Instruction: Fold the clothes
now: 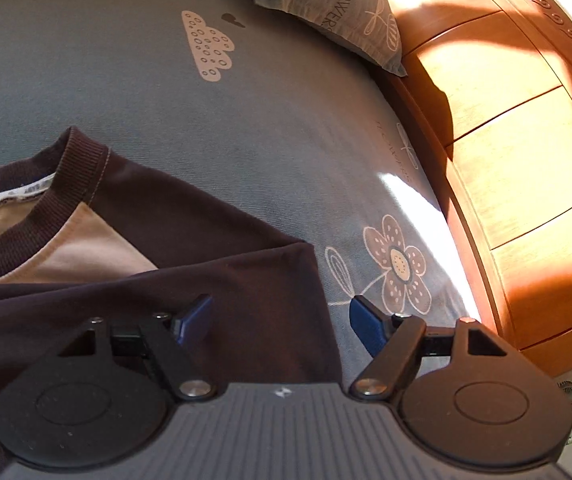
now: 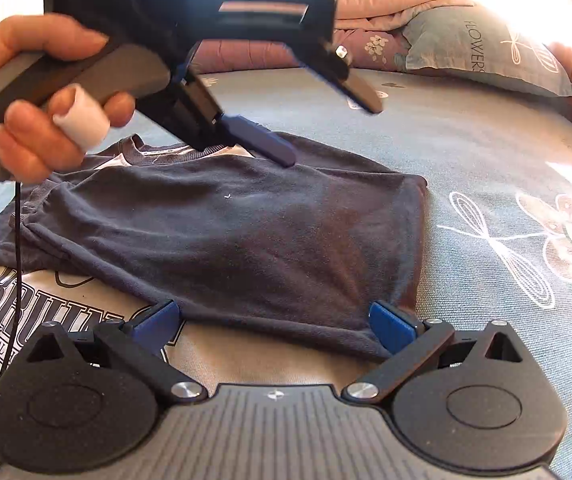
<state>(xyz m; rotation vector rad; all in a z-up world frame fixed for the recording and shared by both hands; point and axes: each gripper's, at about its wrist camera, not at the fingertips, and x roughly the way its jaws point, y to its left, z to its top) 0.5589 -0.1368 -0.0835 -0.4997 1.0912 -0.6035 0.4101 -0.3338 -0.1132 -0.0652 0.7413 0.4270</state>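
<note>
While left wrist view lacks it, right shows hand [image 2: 41, 132] gripping left tongs [image 2: 326, 124], seemingly open.

Harsh sun glare at right, fisheye-bent edges, motion-blurred left tool [image 2: 318, 120].

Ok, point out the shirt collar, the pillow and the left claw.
shirt collar [image 1: 51, 204], left wrist view, ribbed neckband.
pillow [image 2: 482, 50], right wrist view, printed face.
left claw [image 2: 318, 132], right wrist view, gap between fingertips.
</note>
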